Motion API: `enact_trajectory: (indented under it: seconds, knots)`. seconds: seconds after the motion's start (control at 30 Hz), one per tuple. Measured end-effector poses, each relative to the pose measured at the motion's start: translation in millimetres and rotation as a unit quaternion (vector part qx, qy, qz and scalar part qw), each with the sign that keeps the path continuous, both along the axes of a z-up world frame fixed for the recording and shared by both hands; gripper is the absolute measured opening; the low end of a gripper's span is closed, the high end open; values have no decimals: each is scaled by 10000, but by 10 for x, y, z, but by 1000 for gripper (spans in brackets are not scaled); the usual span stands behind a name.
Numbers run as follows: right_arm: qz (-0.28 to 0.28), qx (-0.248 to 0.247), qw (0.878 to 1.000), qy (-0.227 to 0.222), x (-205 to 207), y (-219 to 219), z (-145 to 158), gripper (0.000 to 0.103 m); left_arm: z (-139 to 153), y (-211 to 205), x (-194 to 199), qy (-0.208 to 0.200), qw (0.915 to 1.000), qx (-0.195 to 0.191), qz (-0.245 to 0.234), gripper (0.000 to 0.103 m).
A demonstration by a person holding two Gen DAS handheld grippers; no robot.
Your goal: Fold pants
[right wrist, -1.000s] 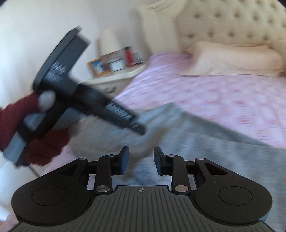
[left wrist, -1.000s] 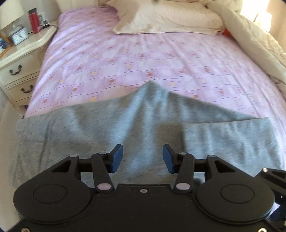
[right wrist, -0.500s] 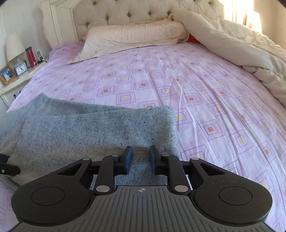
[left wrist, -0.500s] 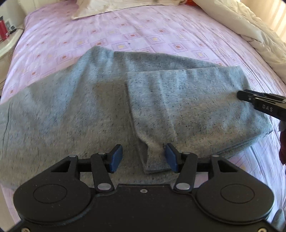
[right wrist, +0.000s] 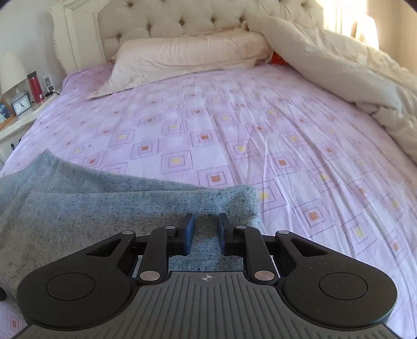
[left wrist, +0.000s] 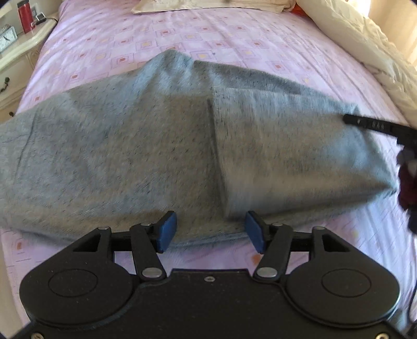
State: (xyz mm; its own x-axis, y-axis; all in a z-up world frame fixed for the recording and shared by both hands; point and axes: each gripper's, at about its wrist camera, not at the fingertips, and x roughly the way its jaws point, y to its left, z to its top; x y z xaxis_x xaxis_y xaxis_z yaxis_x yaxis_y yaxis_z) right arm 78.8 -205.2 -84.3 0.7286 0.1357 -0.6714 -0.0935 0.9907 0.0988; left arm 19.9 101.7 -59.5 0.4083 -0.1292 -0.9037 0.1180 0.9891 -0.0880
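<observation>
Grey pants (left wrist: 161, 146) lie across a pink patterned bed sheet (left wrist: 208, 34), with the right part folded over into a double layer (left wrist: 292, 146). My left gripper (left wrist: 210, 230) is open and empty, above the pants' near edge at the fold line. My right gripper (right wrist: 206, 230) is open with a narrow gap, over the folded right end of the pants (right wrist: 130, 208), holding nothing. Its side also shows at the right edge of the left wrist view (left wrist: 378, 127).
A cream pillow (right wrist: 187, 57) and tufted headboard (right wrist: 208, 23) are at the far end. A bunched cream duvet (right wrist: 351, 75) lies along the right. A white nightstand (left wrist: 15, 52) with a clock (right wrist: 22, 105) and red bottle (right wrist: 35, 83) stands left.
The left gripper has drawn back from the pants' near edge and opened a little wider. The right gripper moved slightly forward over the folded end. The pants lie as before.
</observation>
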Motion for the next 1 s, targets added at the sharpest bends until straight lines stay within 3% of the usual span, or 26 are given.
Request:
enact_trajectory:
  seconds: [0.27,0.37,0.47,0.53,0.67,0.83,1.0]
  knots:
    - [1205,231,9921,-255,-240,528,106,19,111,427,-352,-610,9955,-63,728,61]
    - [1619,167,9863,-274,-268,712,115,18,78,642,-403,-580,9906,-44,1235,61]
    - [1844,202,9823,-263,-301,809,130,18,8,960,-435,-406,9791,-257,1978,61]
    - [1917,212,9809,-240,-311,863,140,19,-67,1165,-449,-316,9676,-448,2466,62]
    - [1943,230,9805,-181,-281,919,135,19,-163,1445,-384,-346,9547,-691,2875,62]
    - [1856,225,9822,-152,-256,928,124,19,-123,1633,-342,-547,9439,-814,3155,62]
    - [1881,213,9818,-131,-251,976,105,19,103,1698,-435,-1037,9350,-582,3340,62]
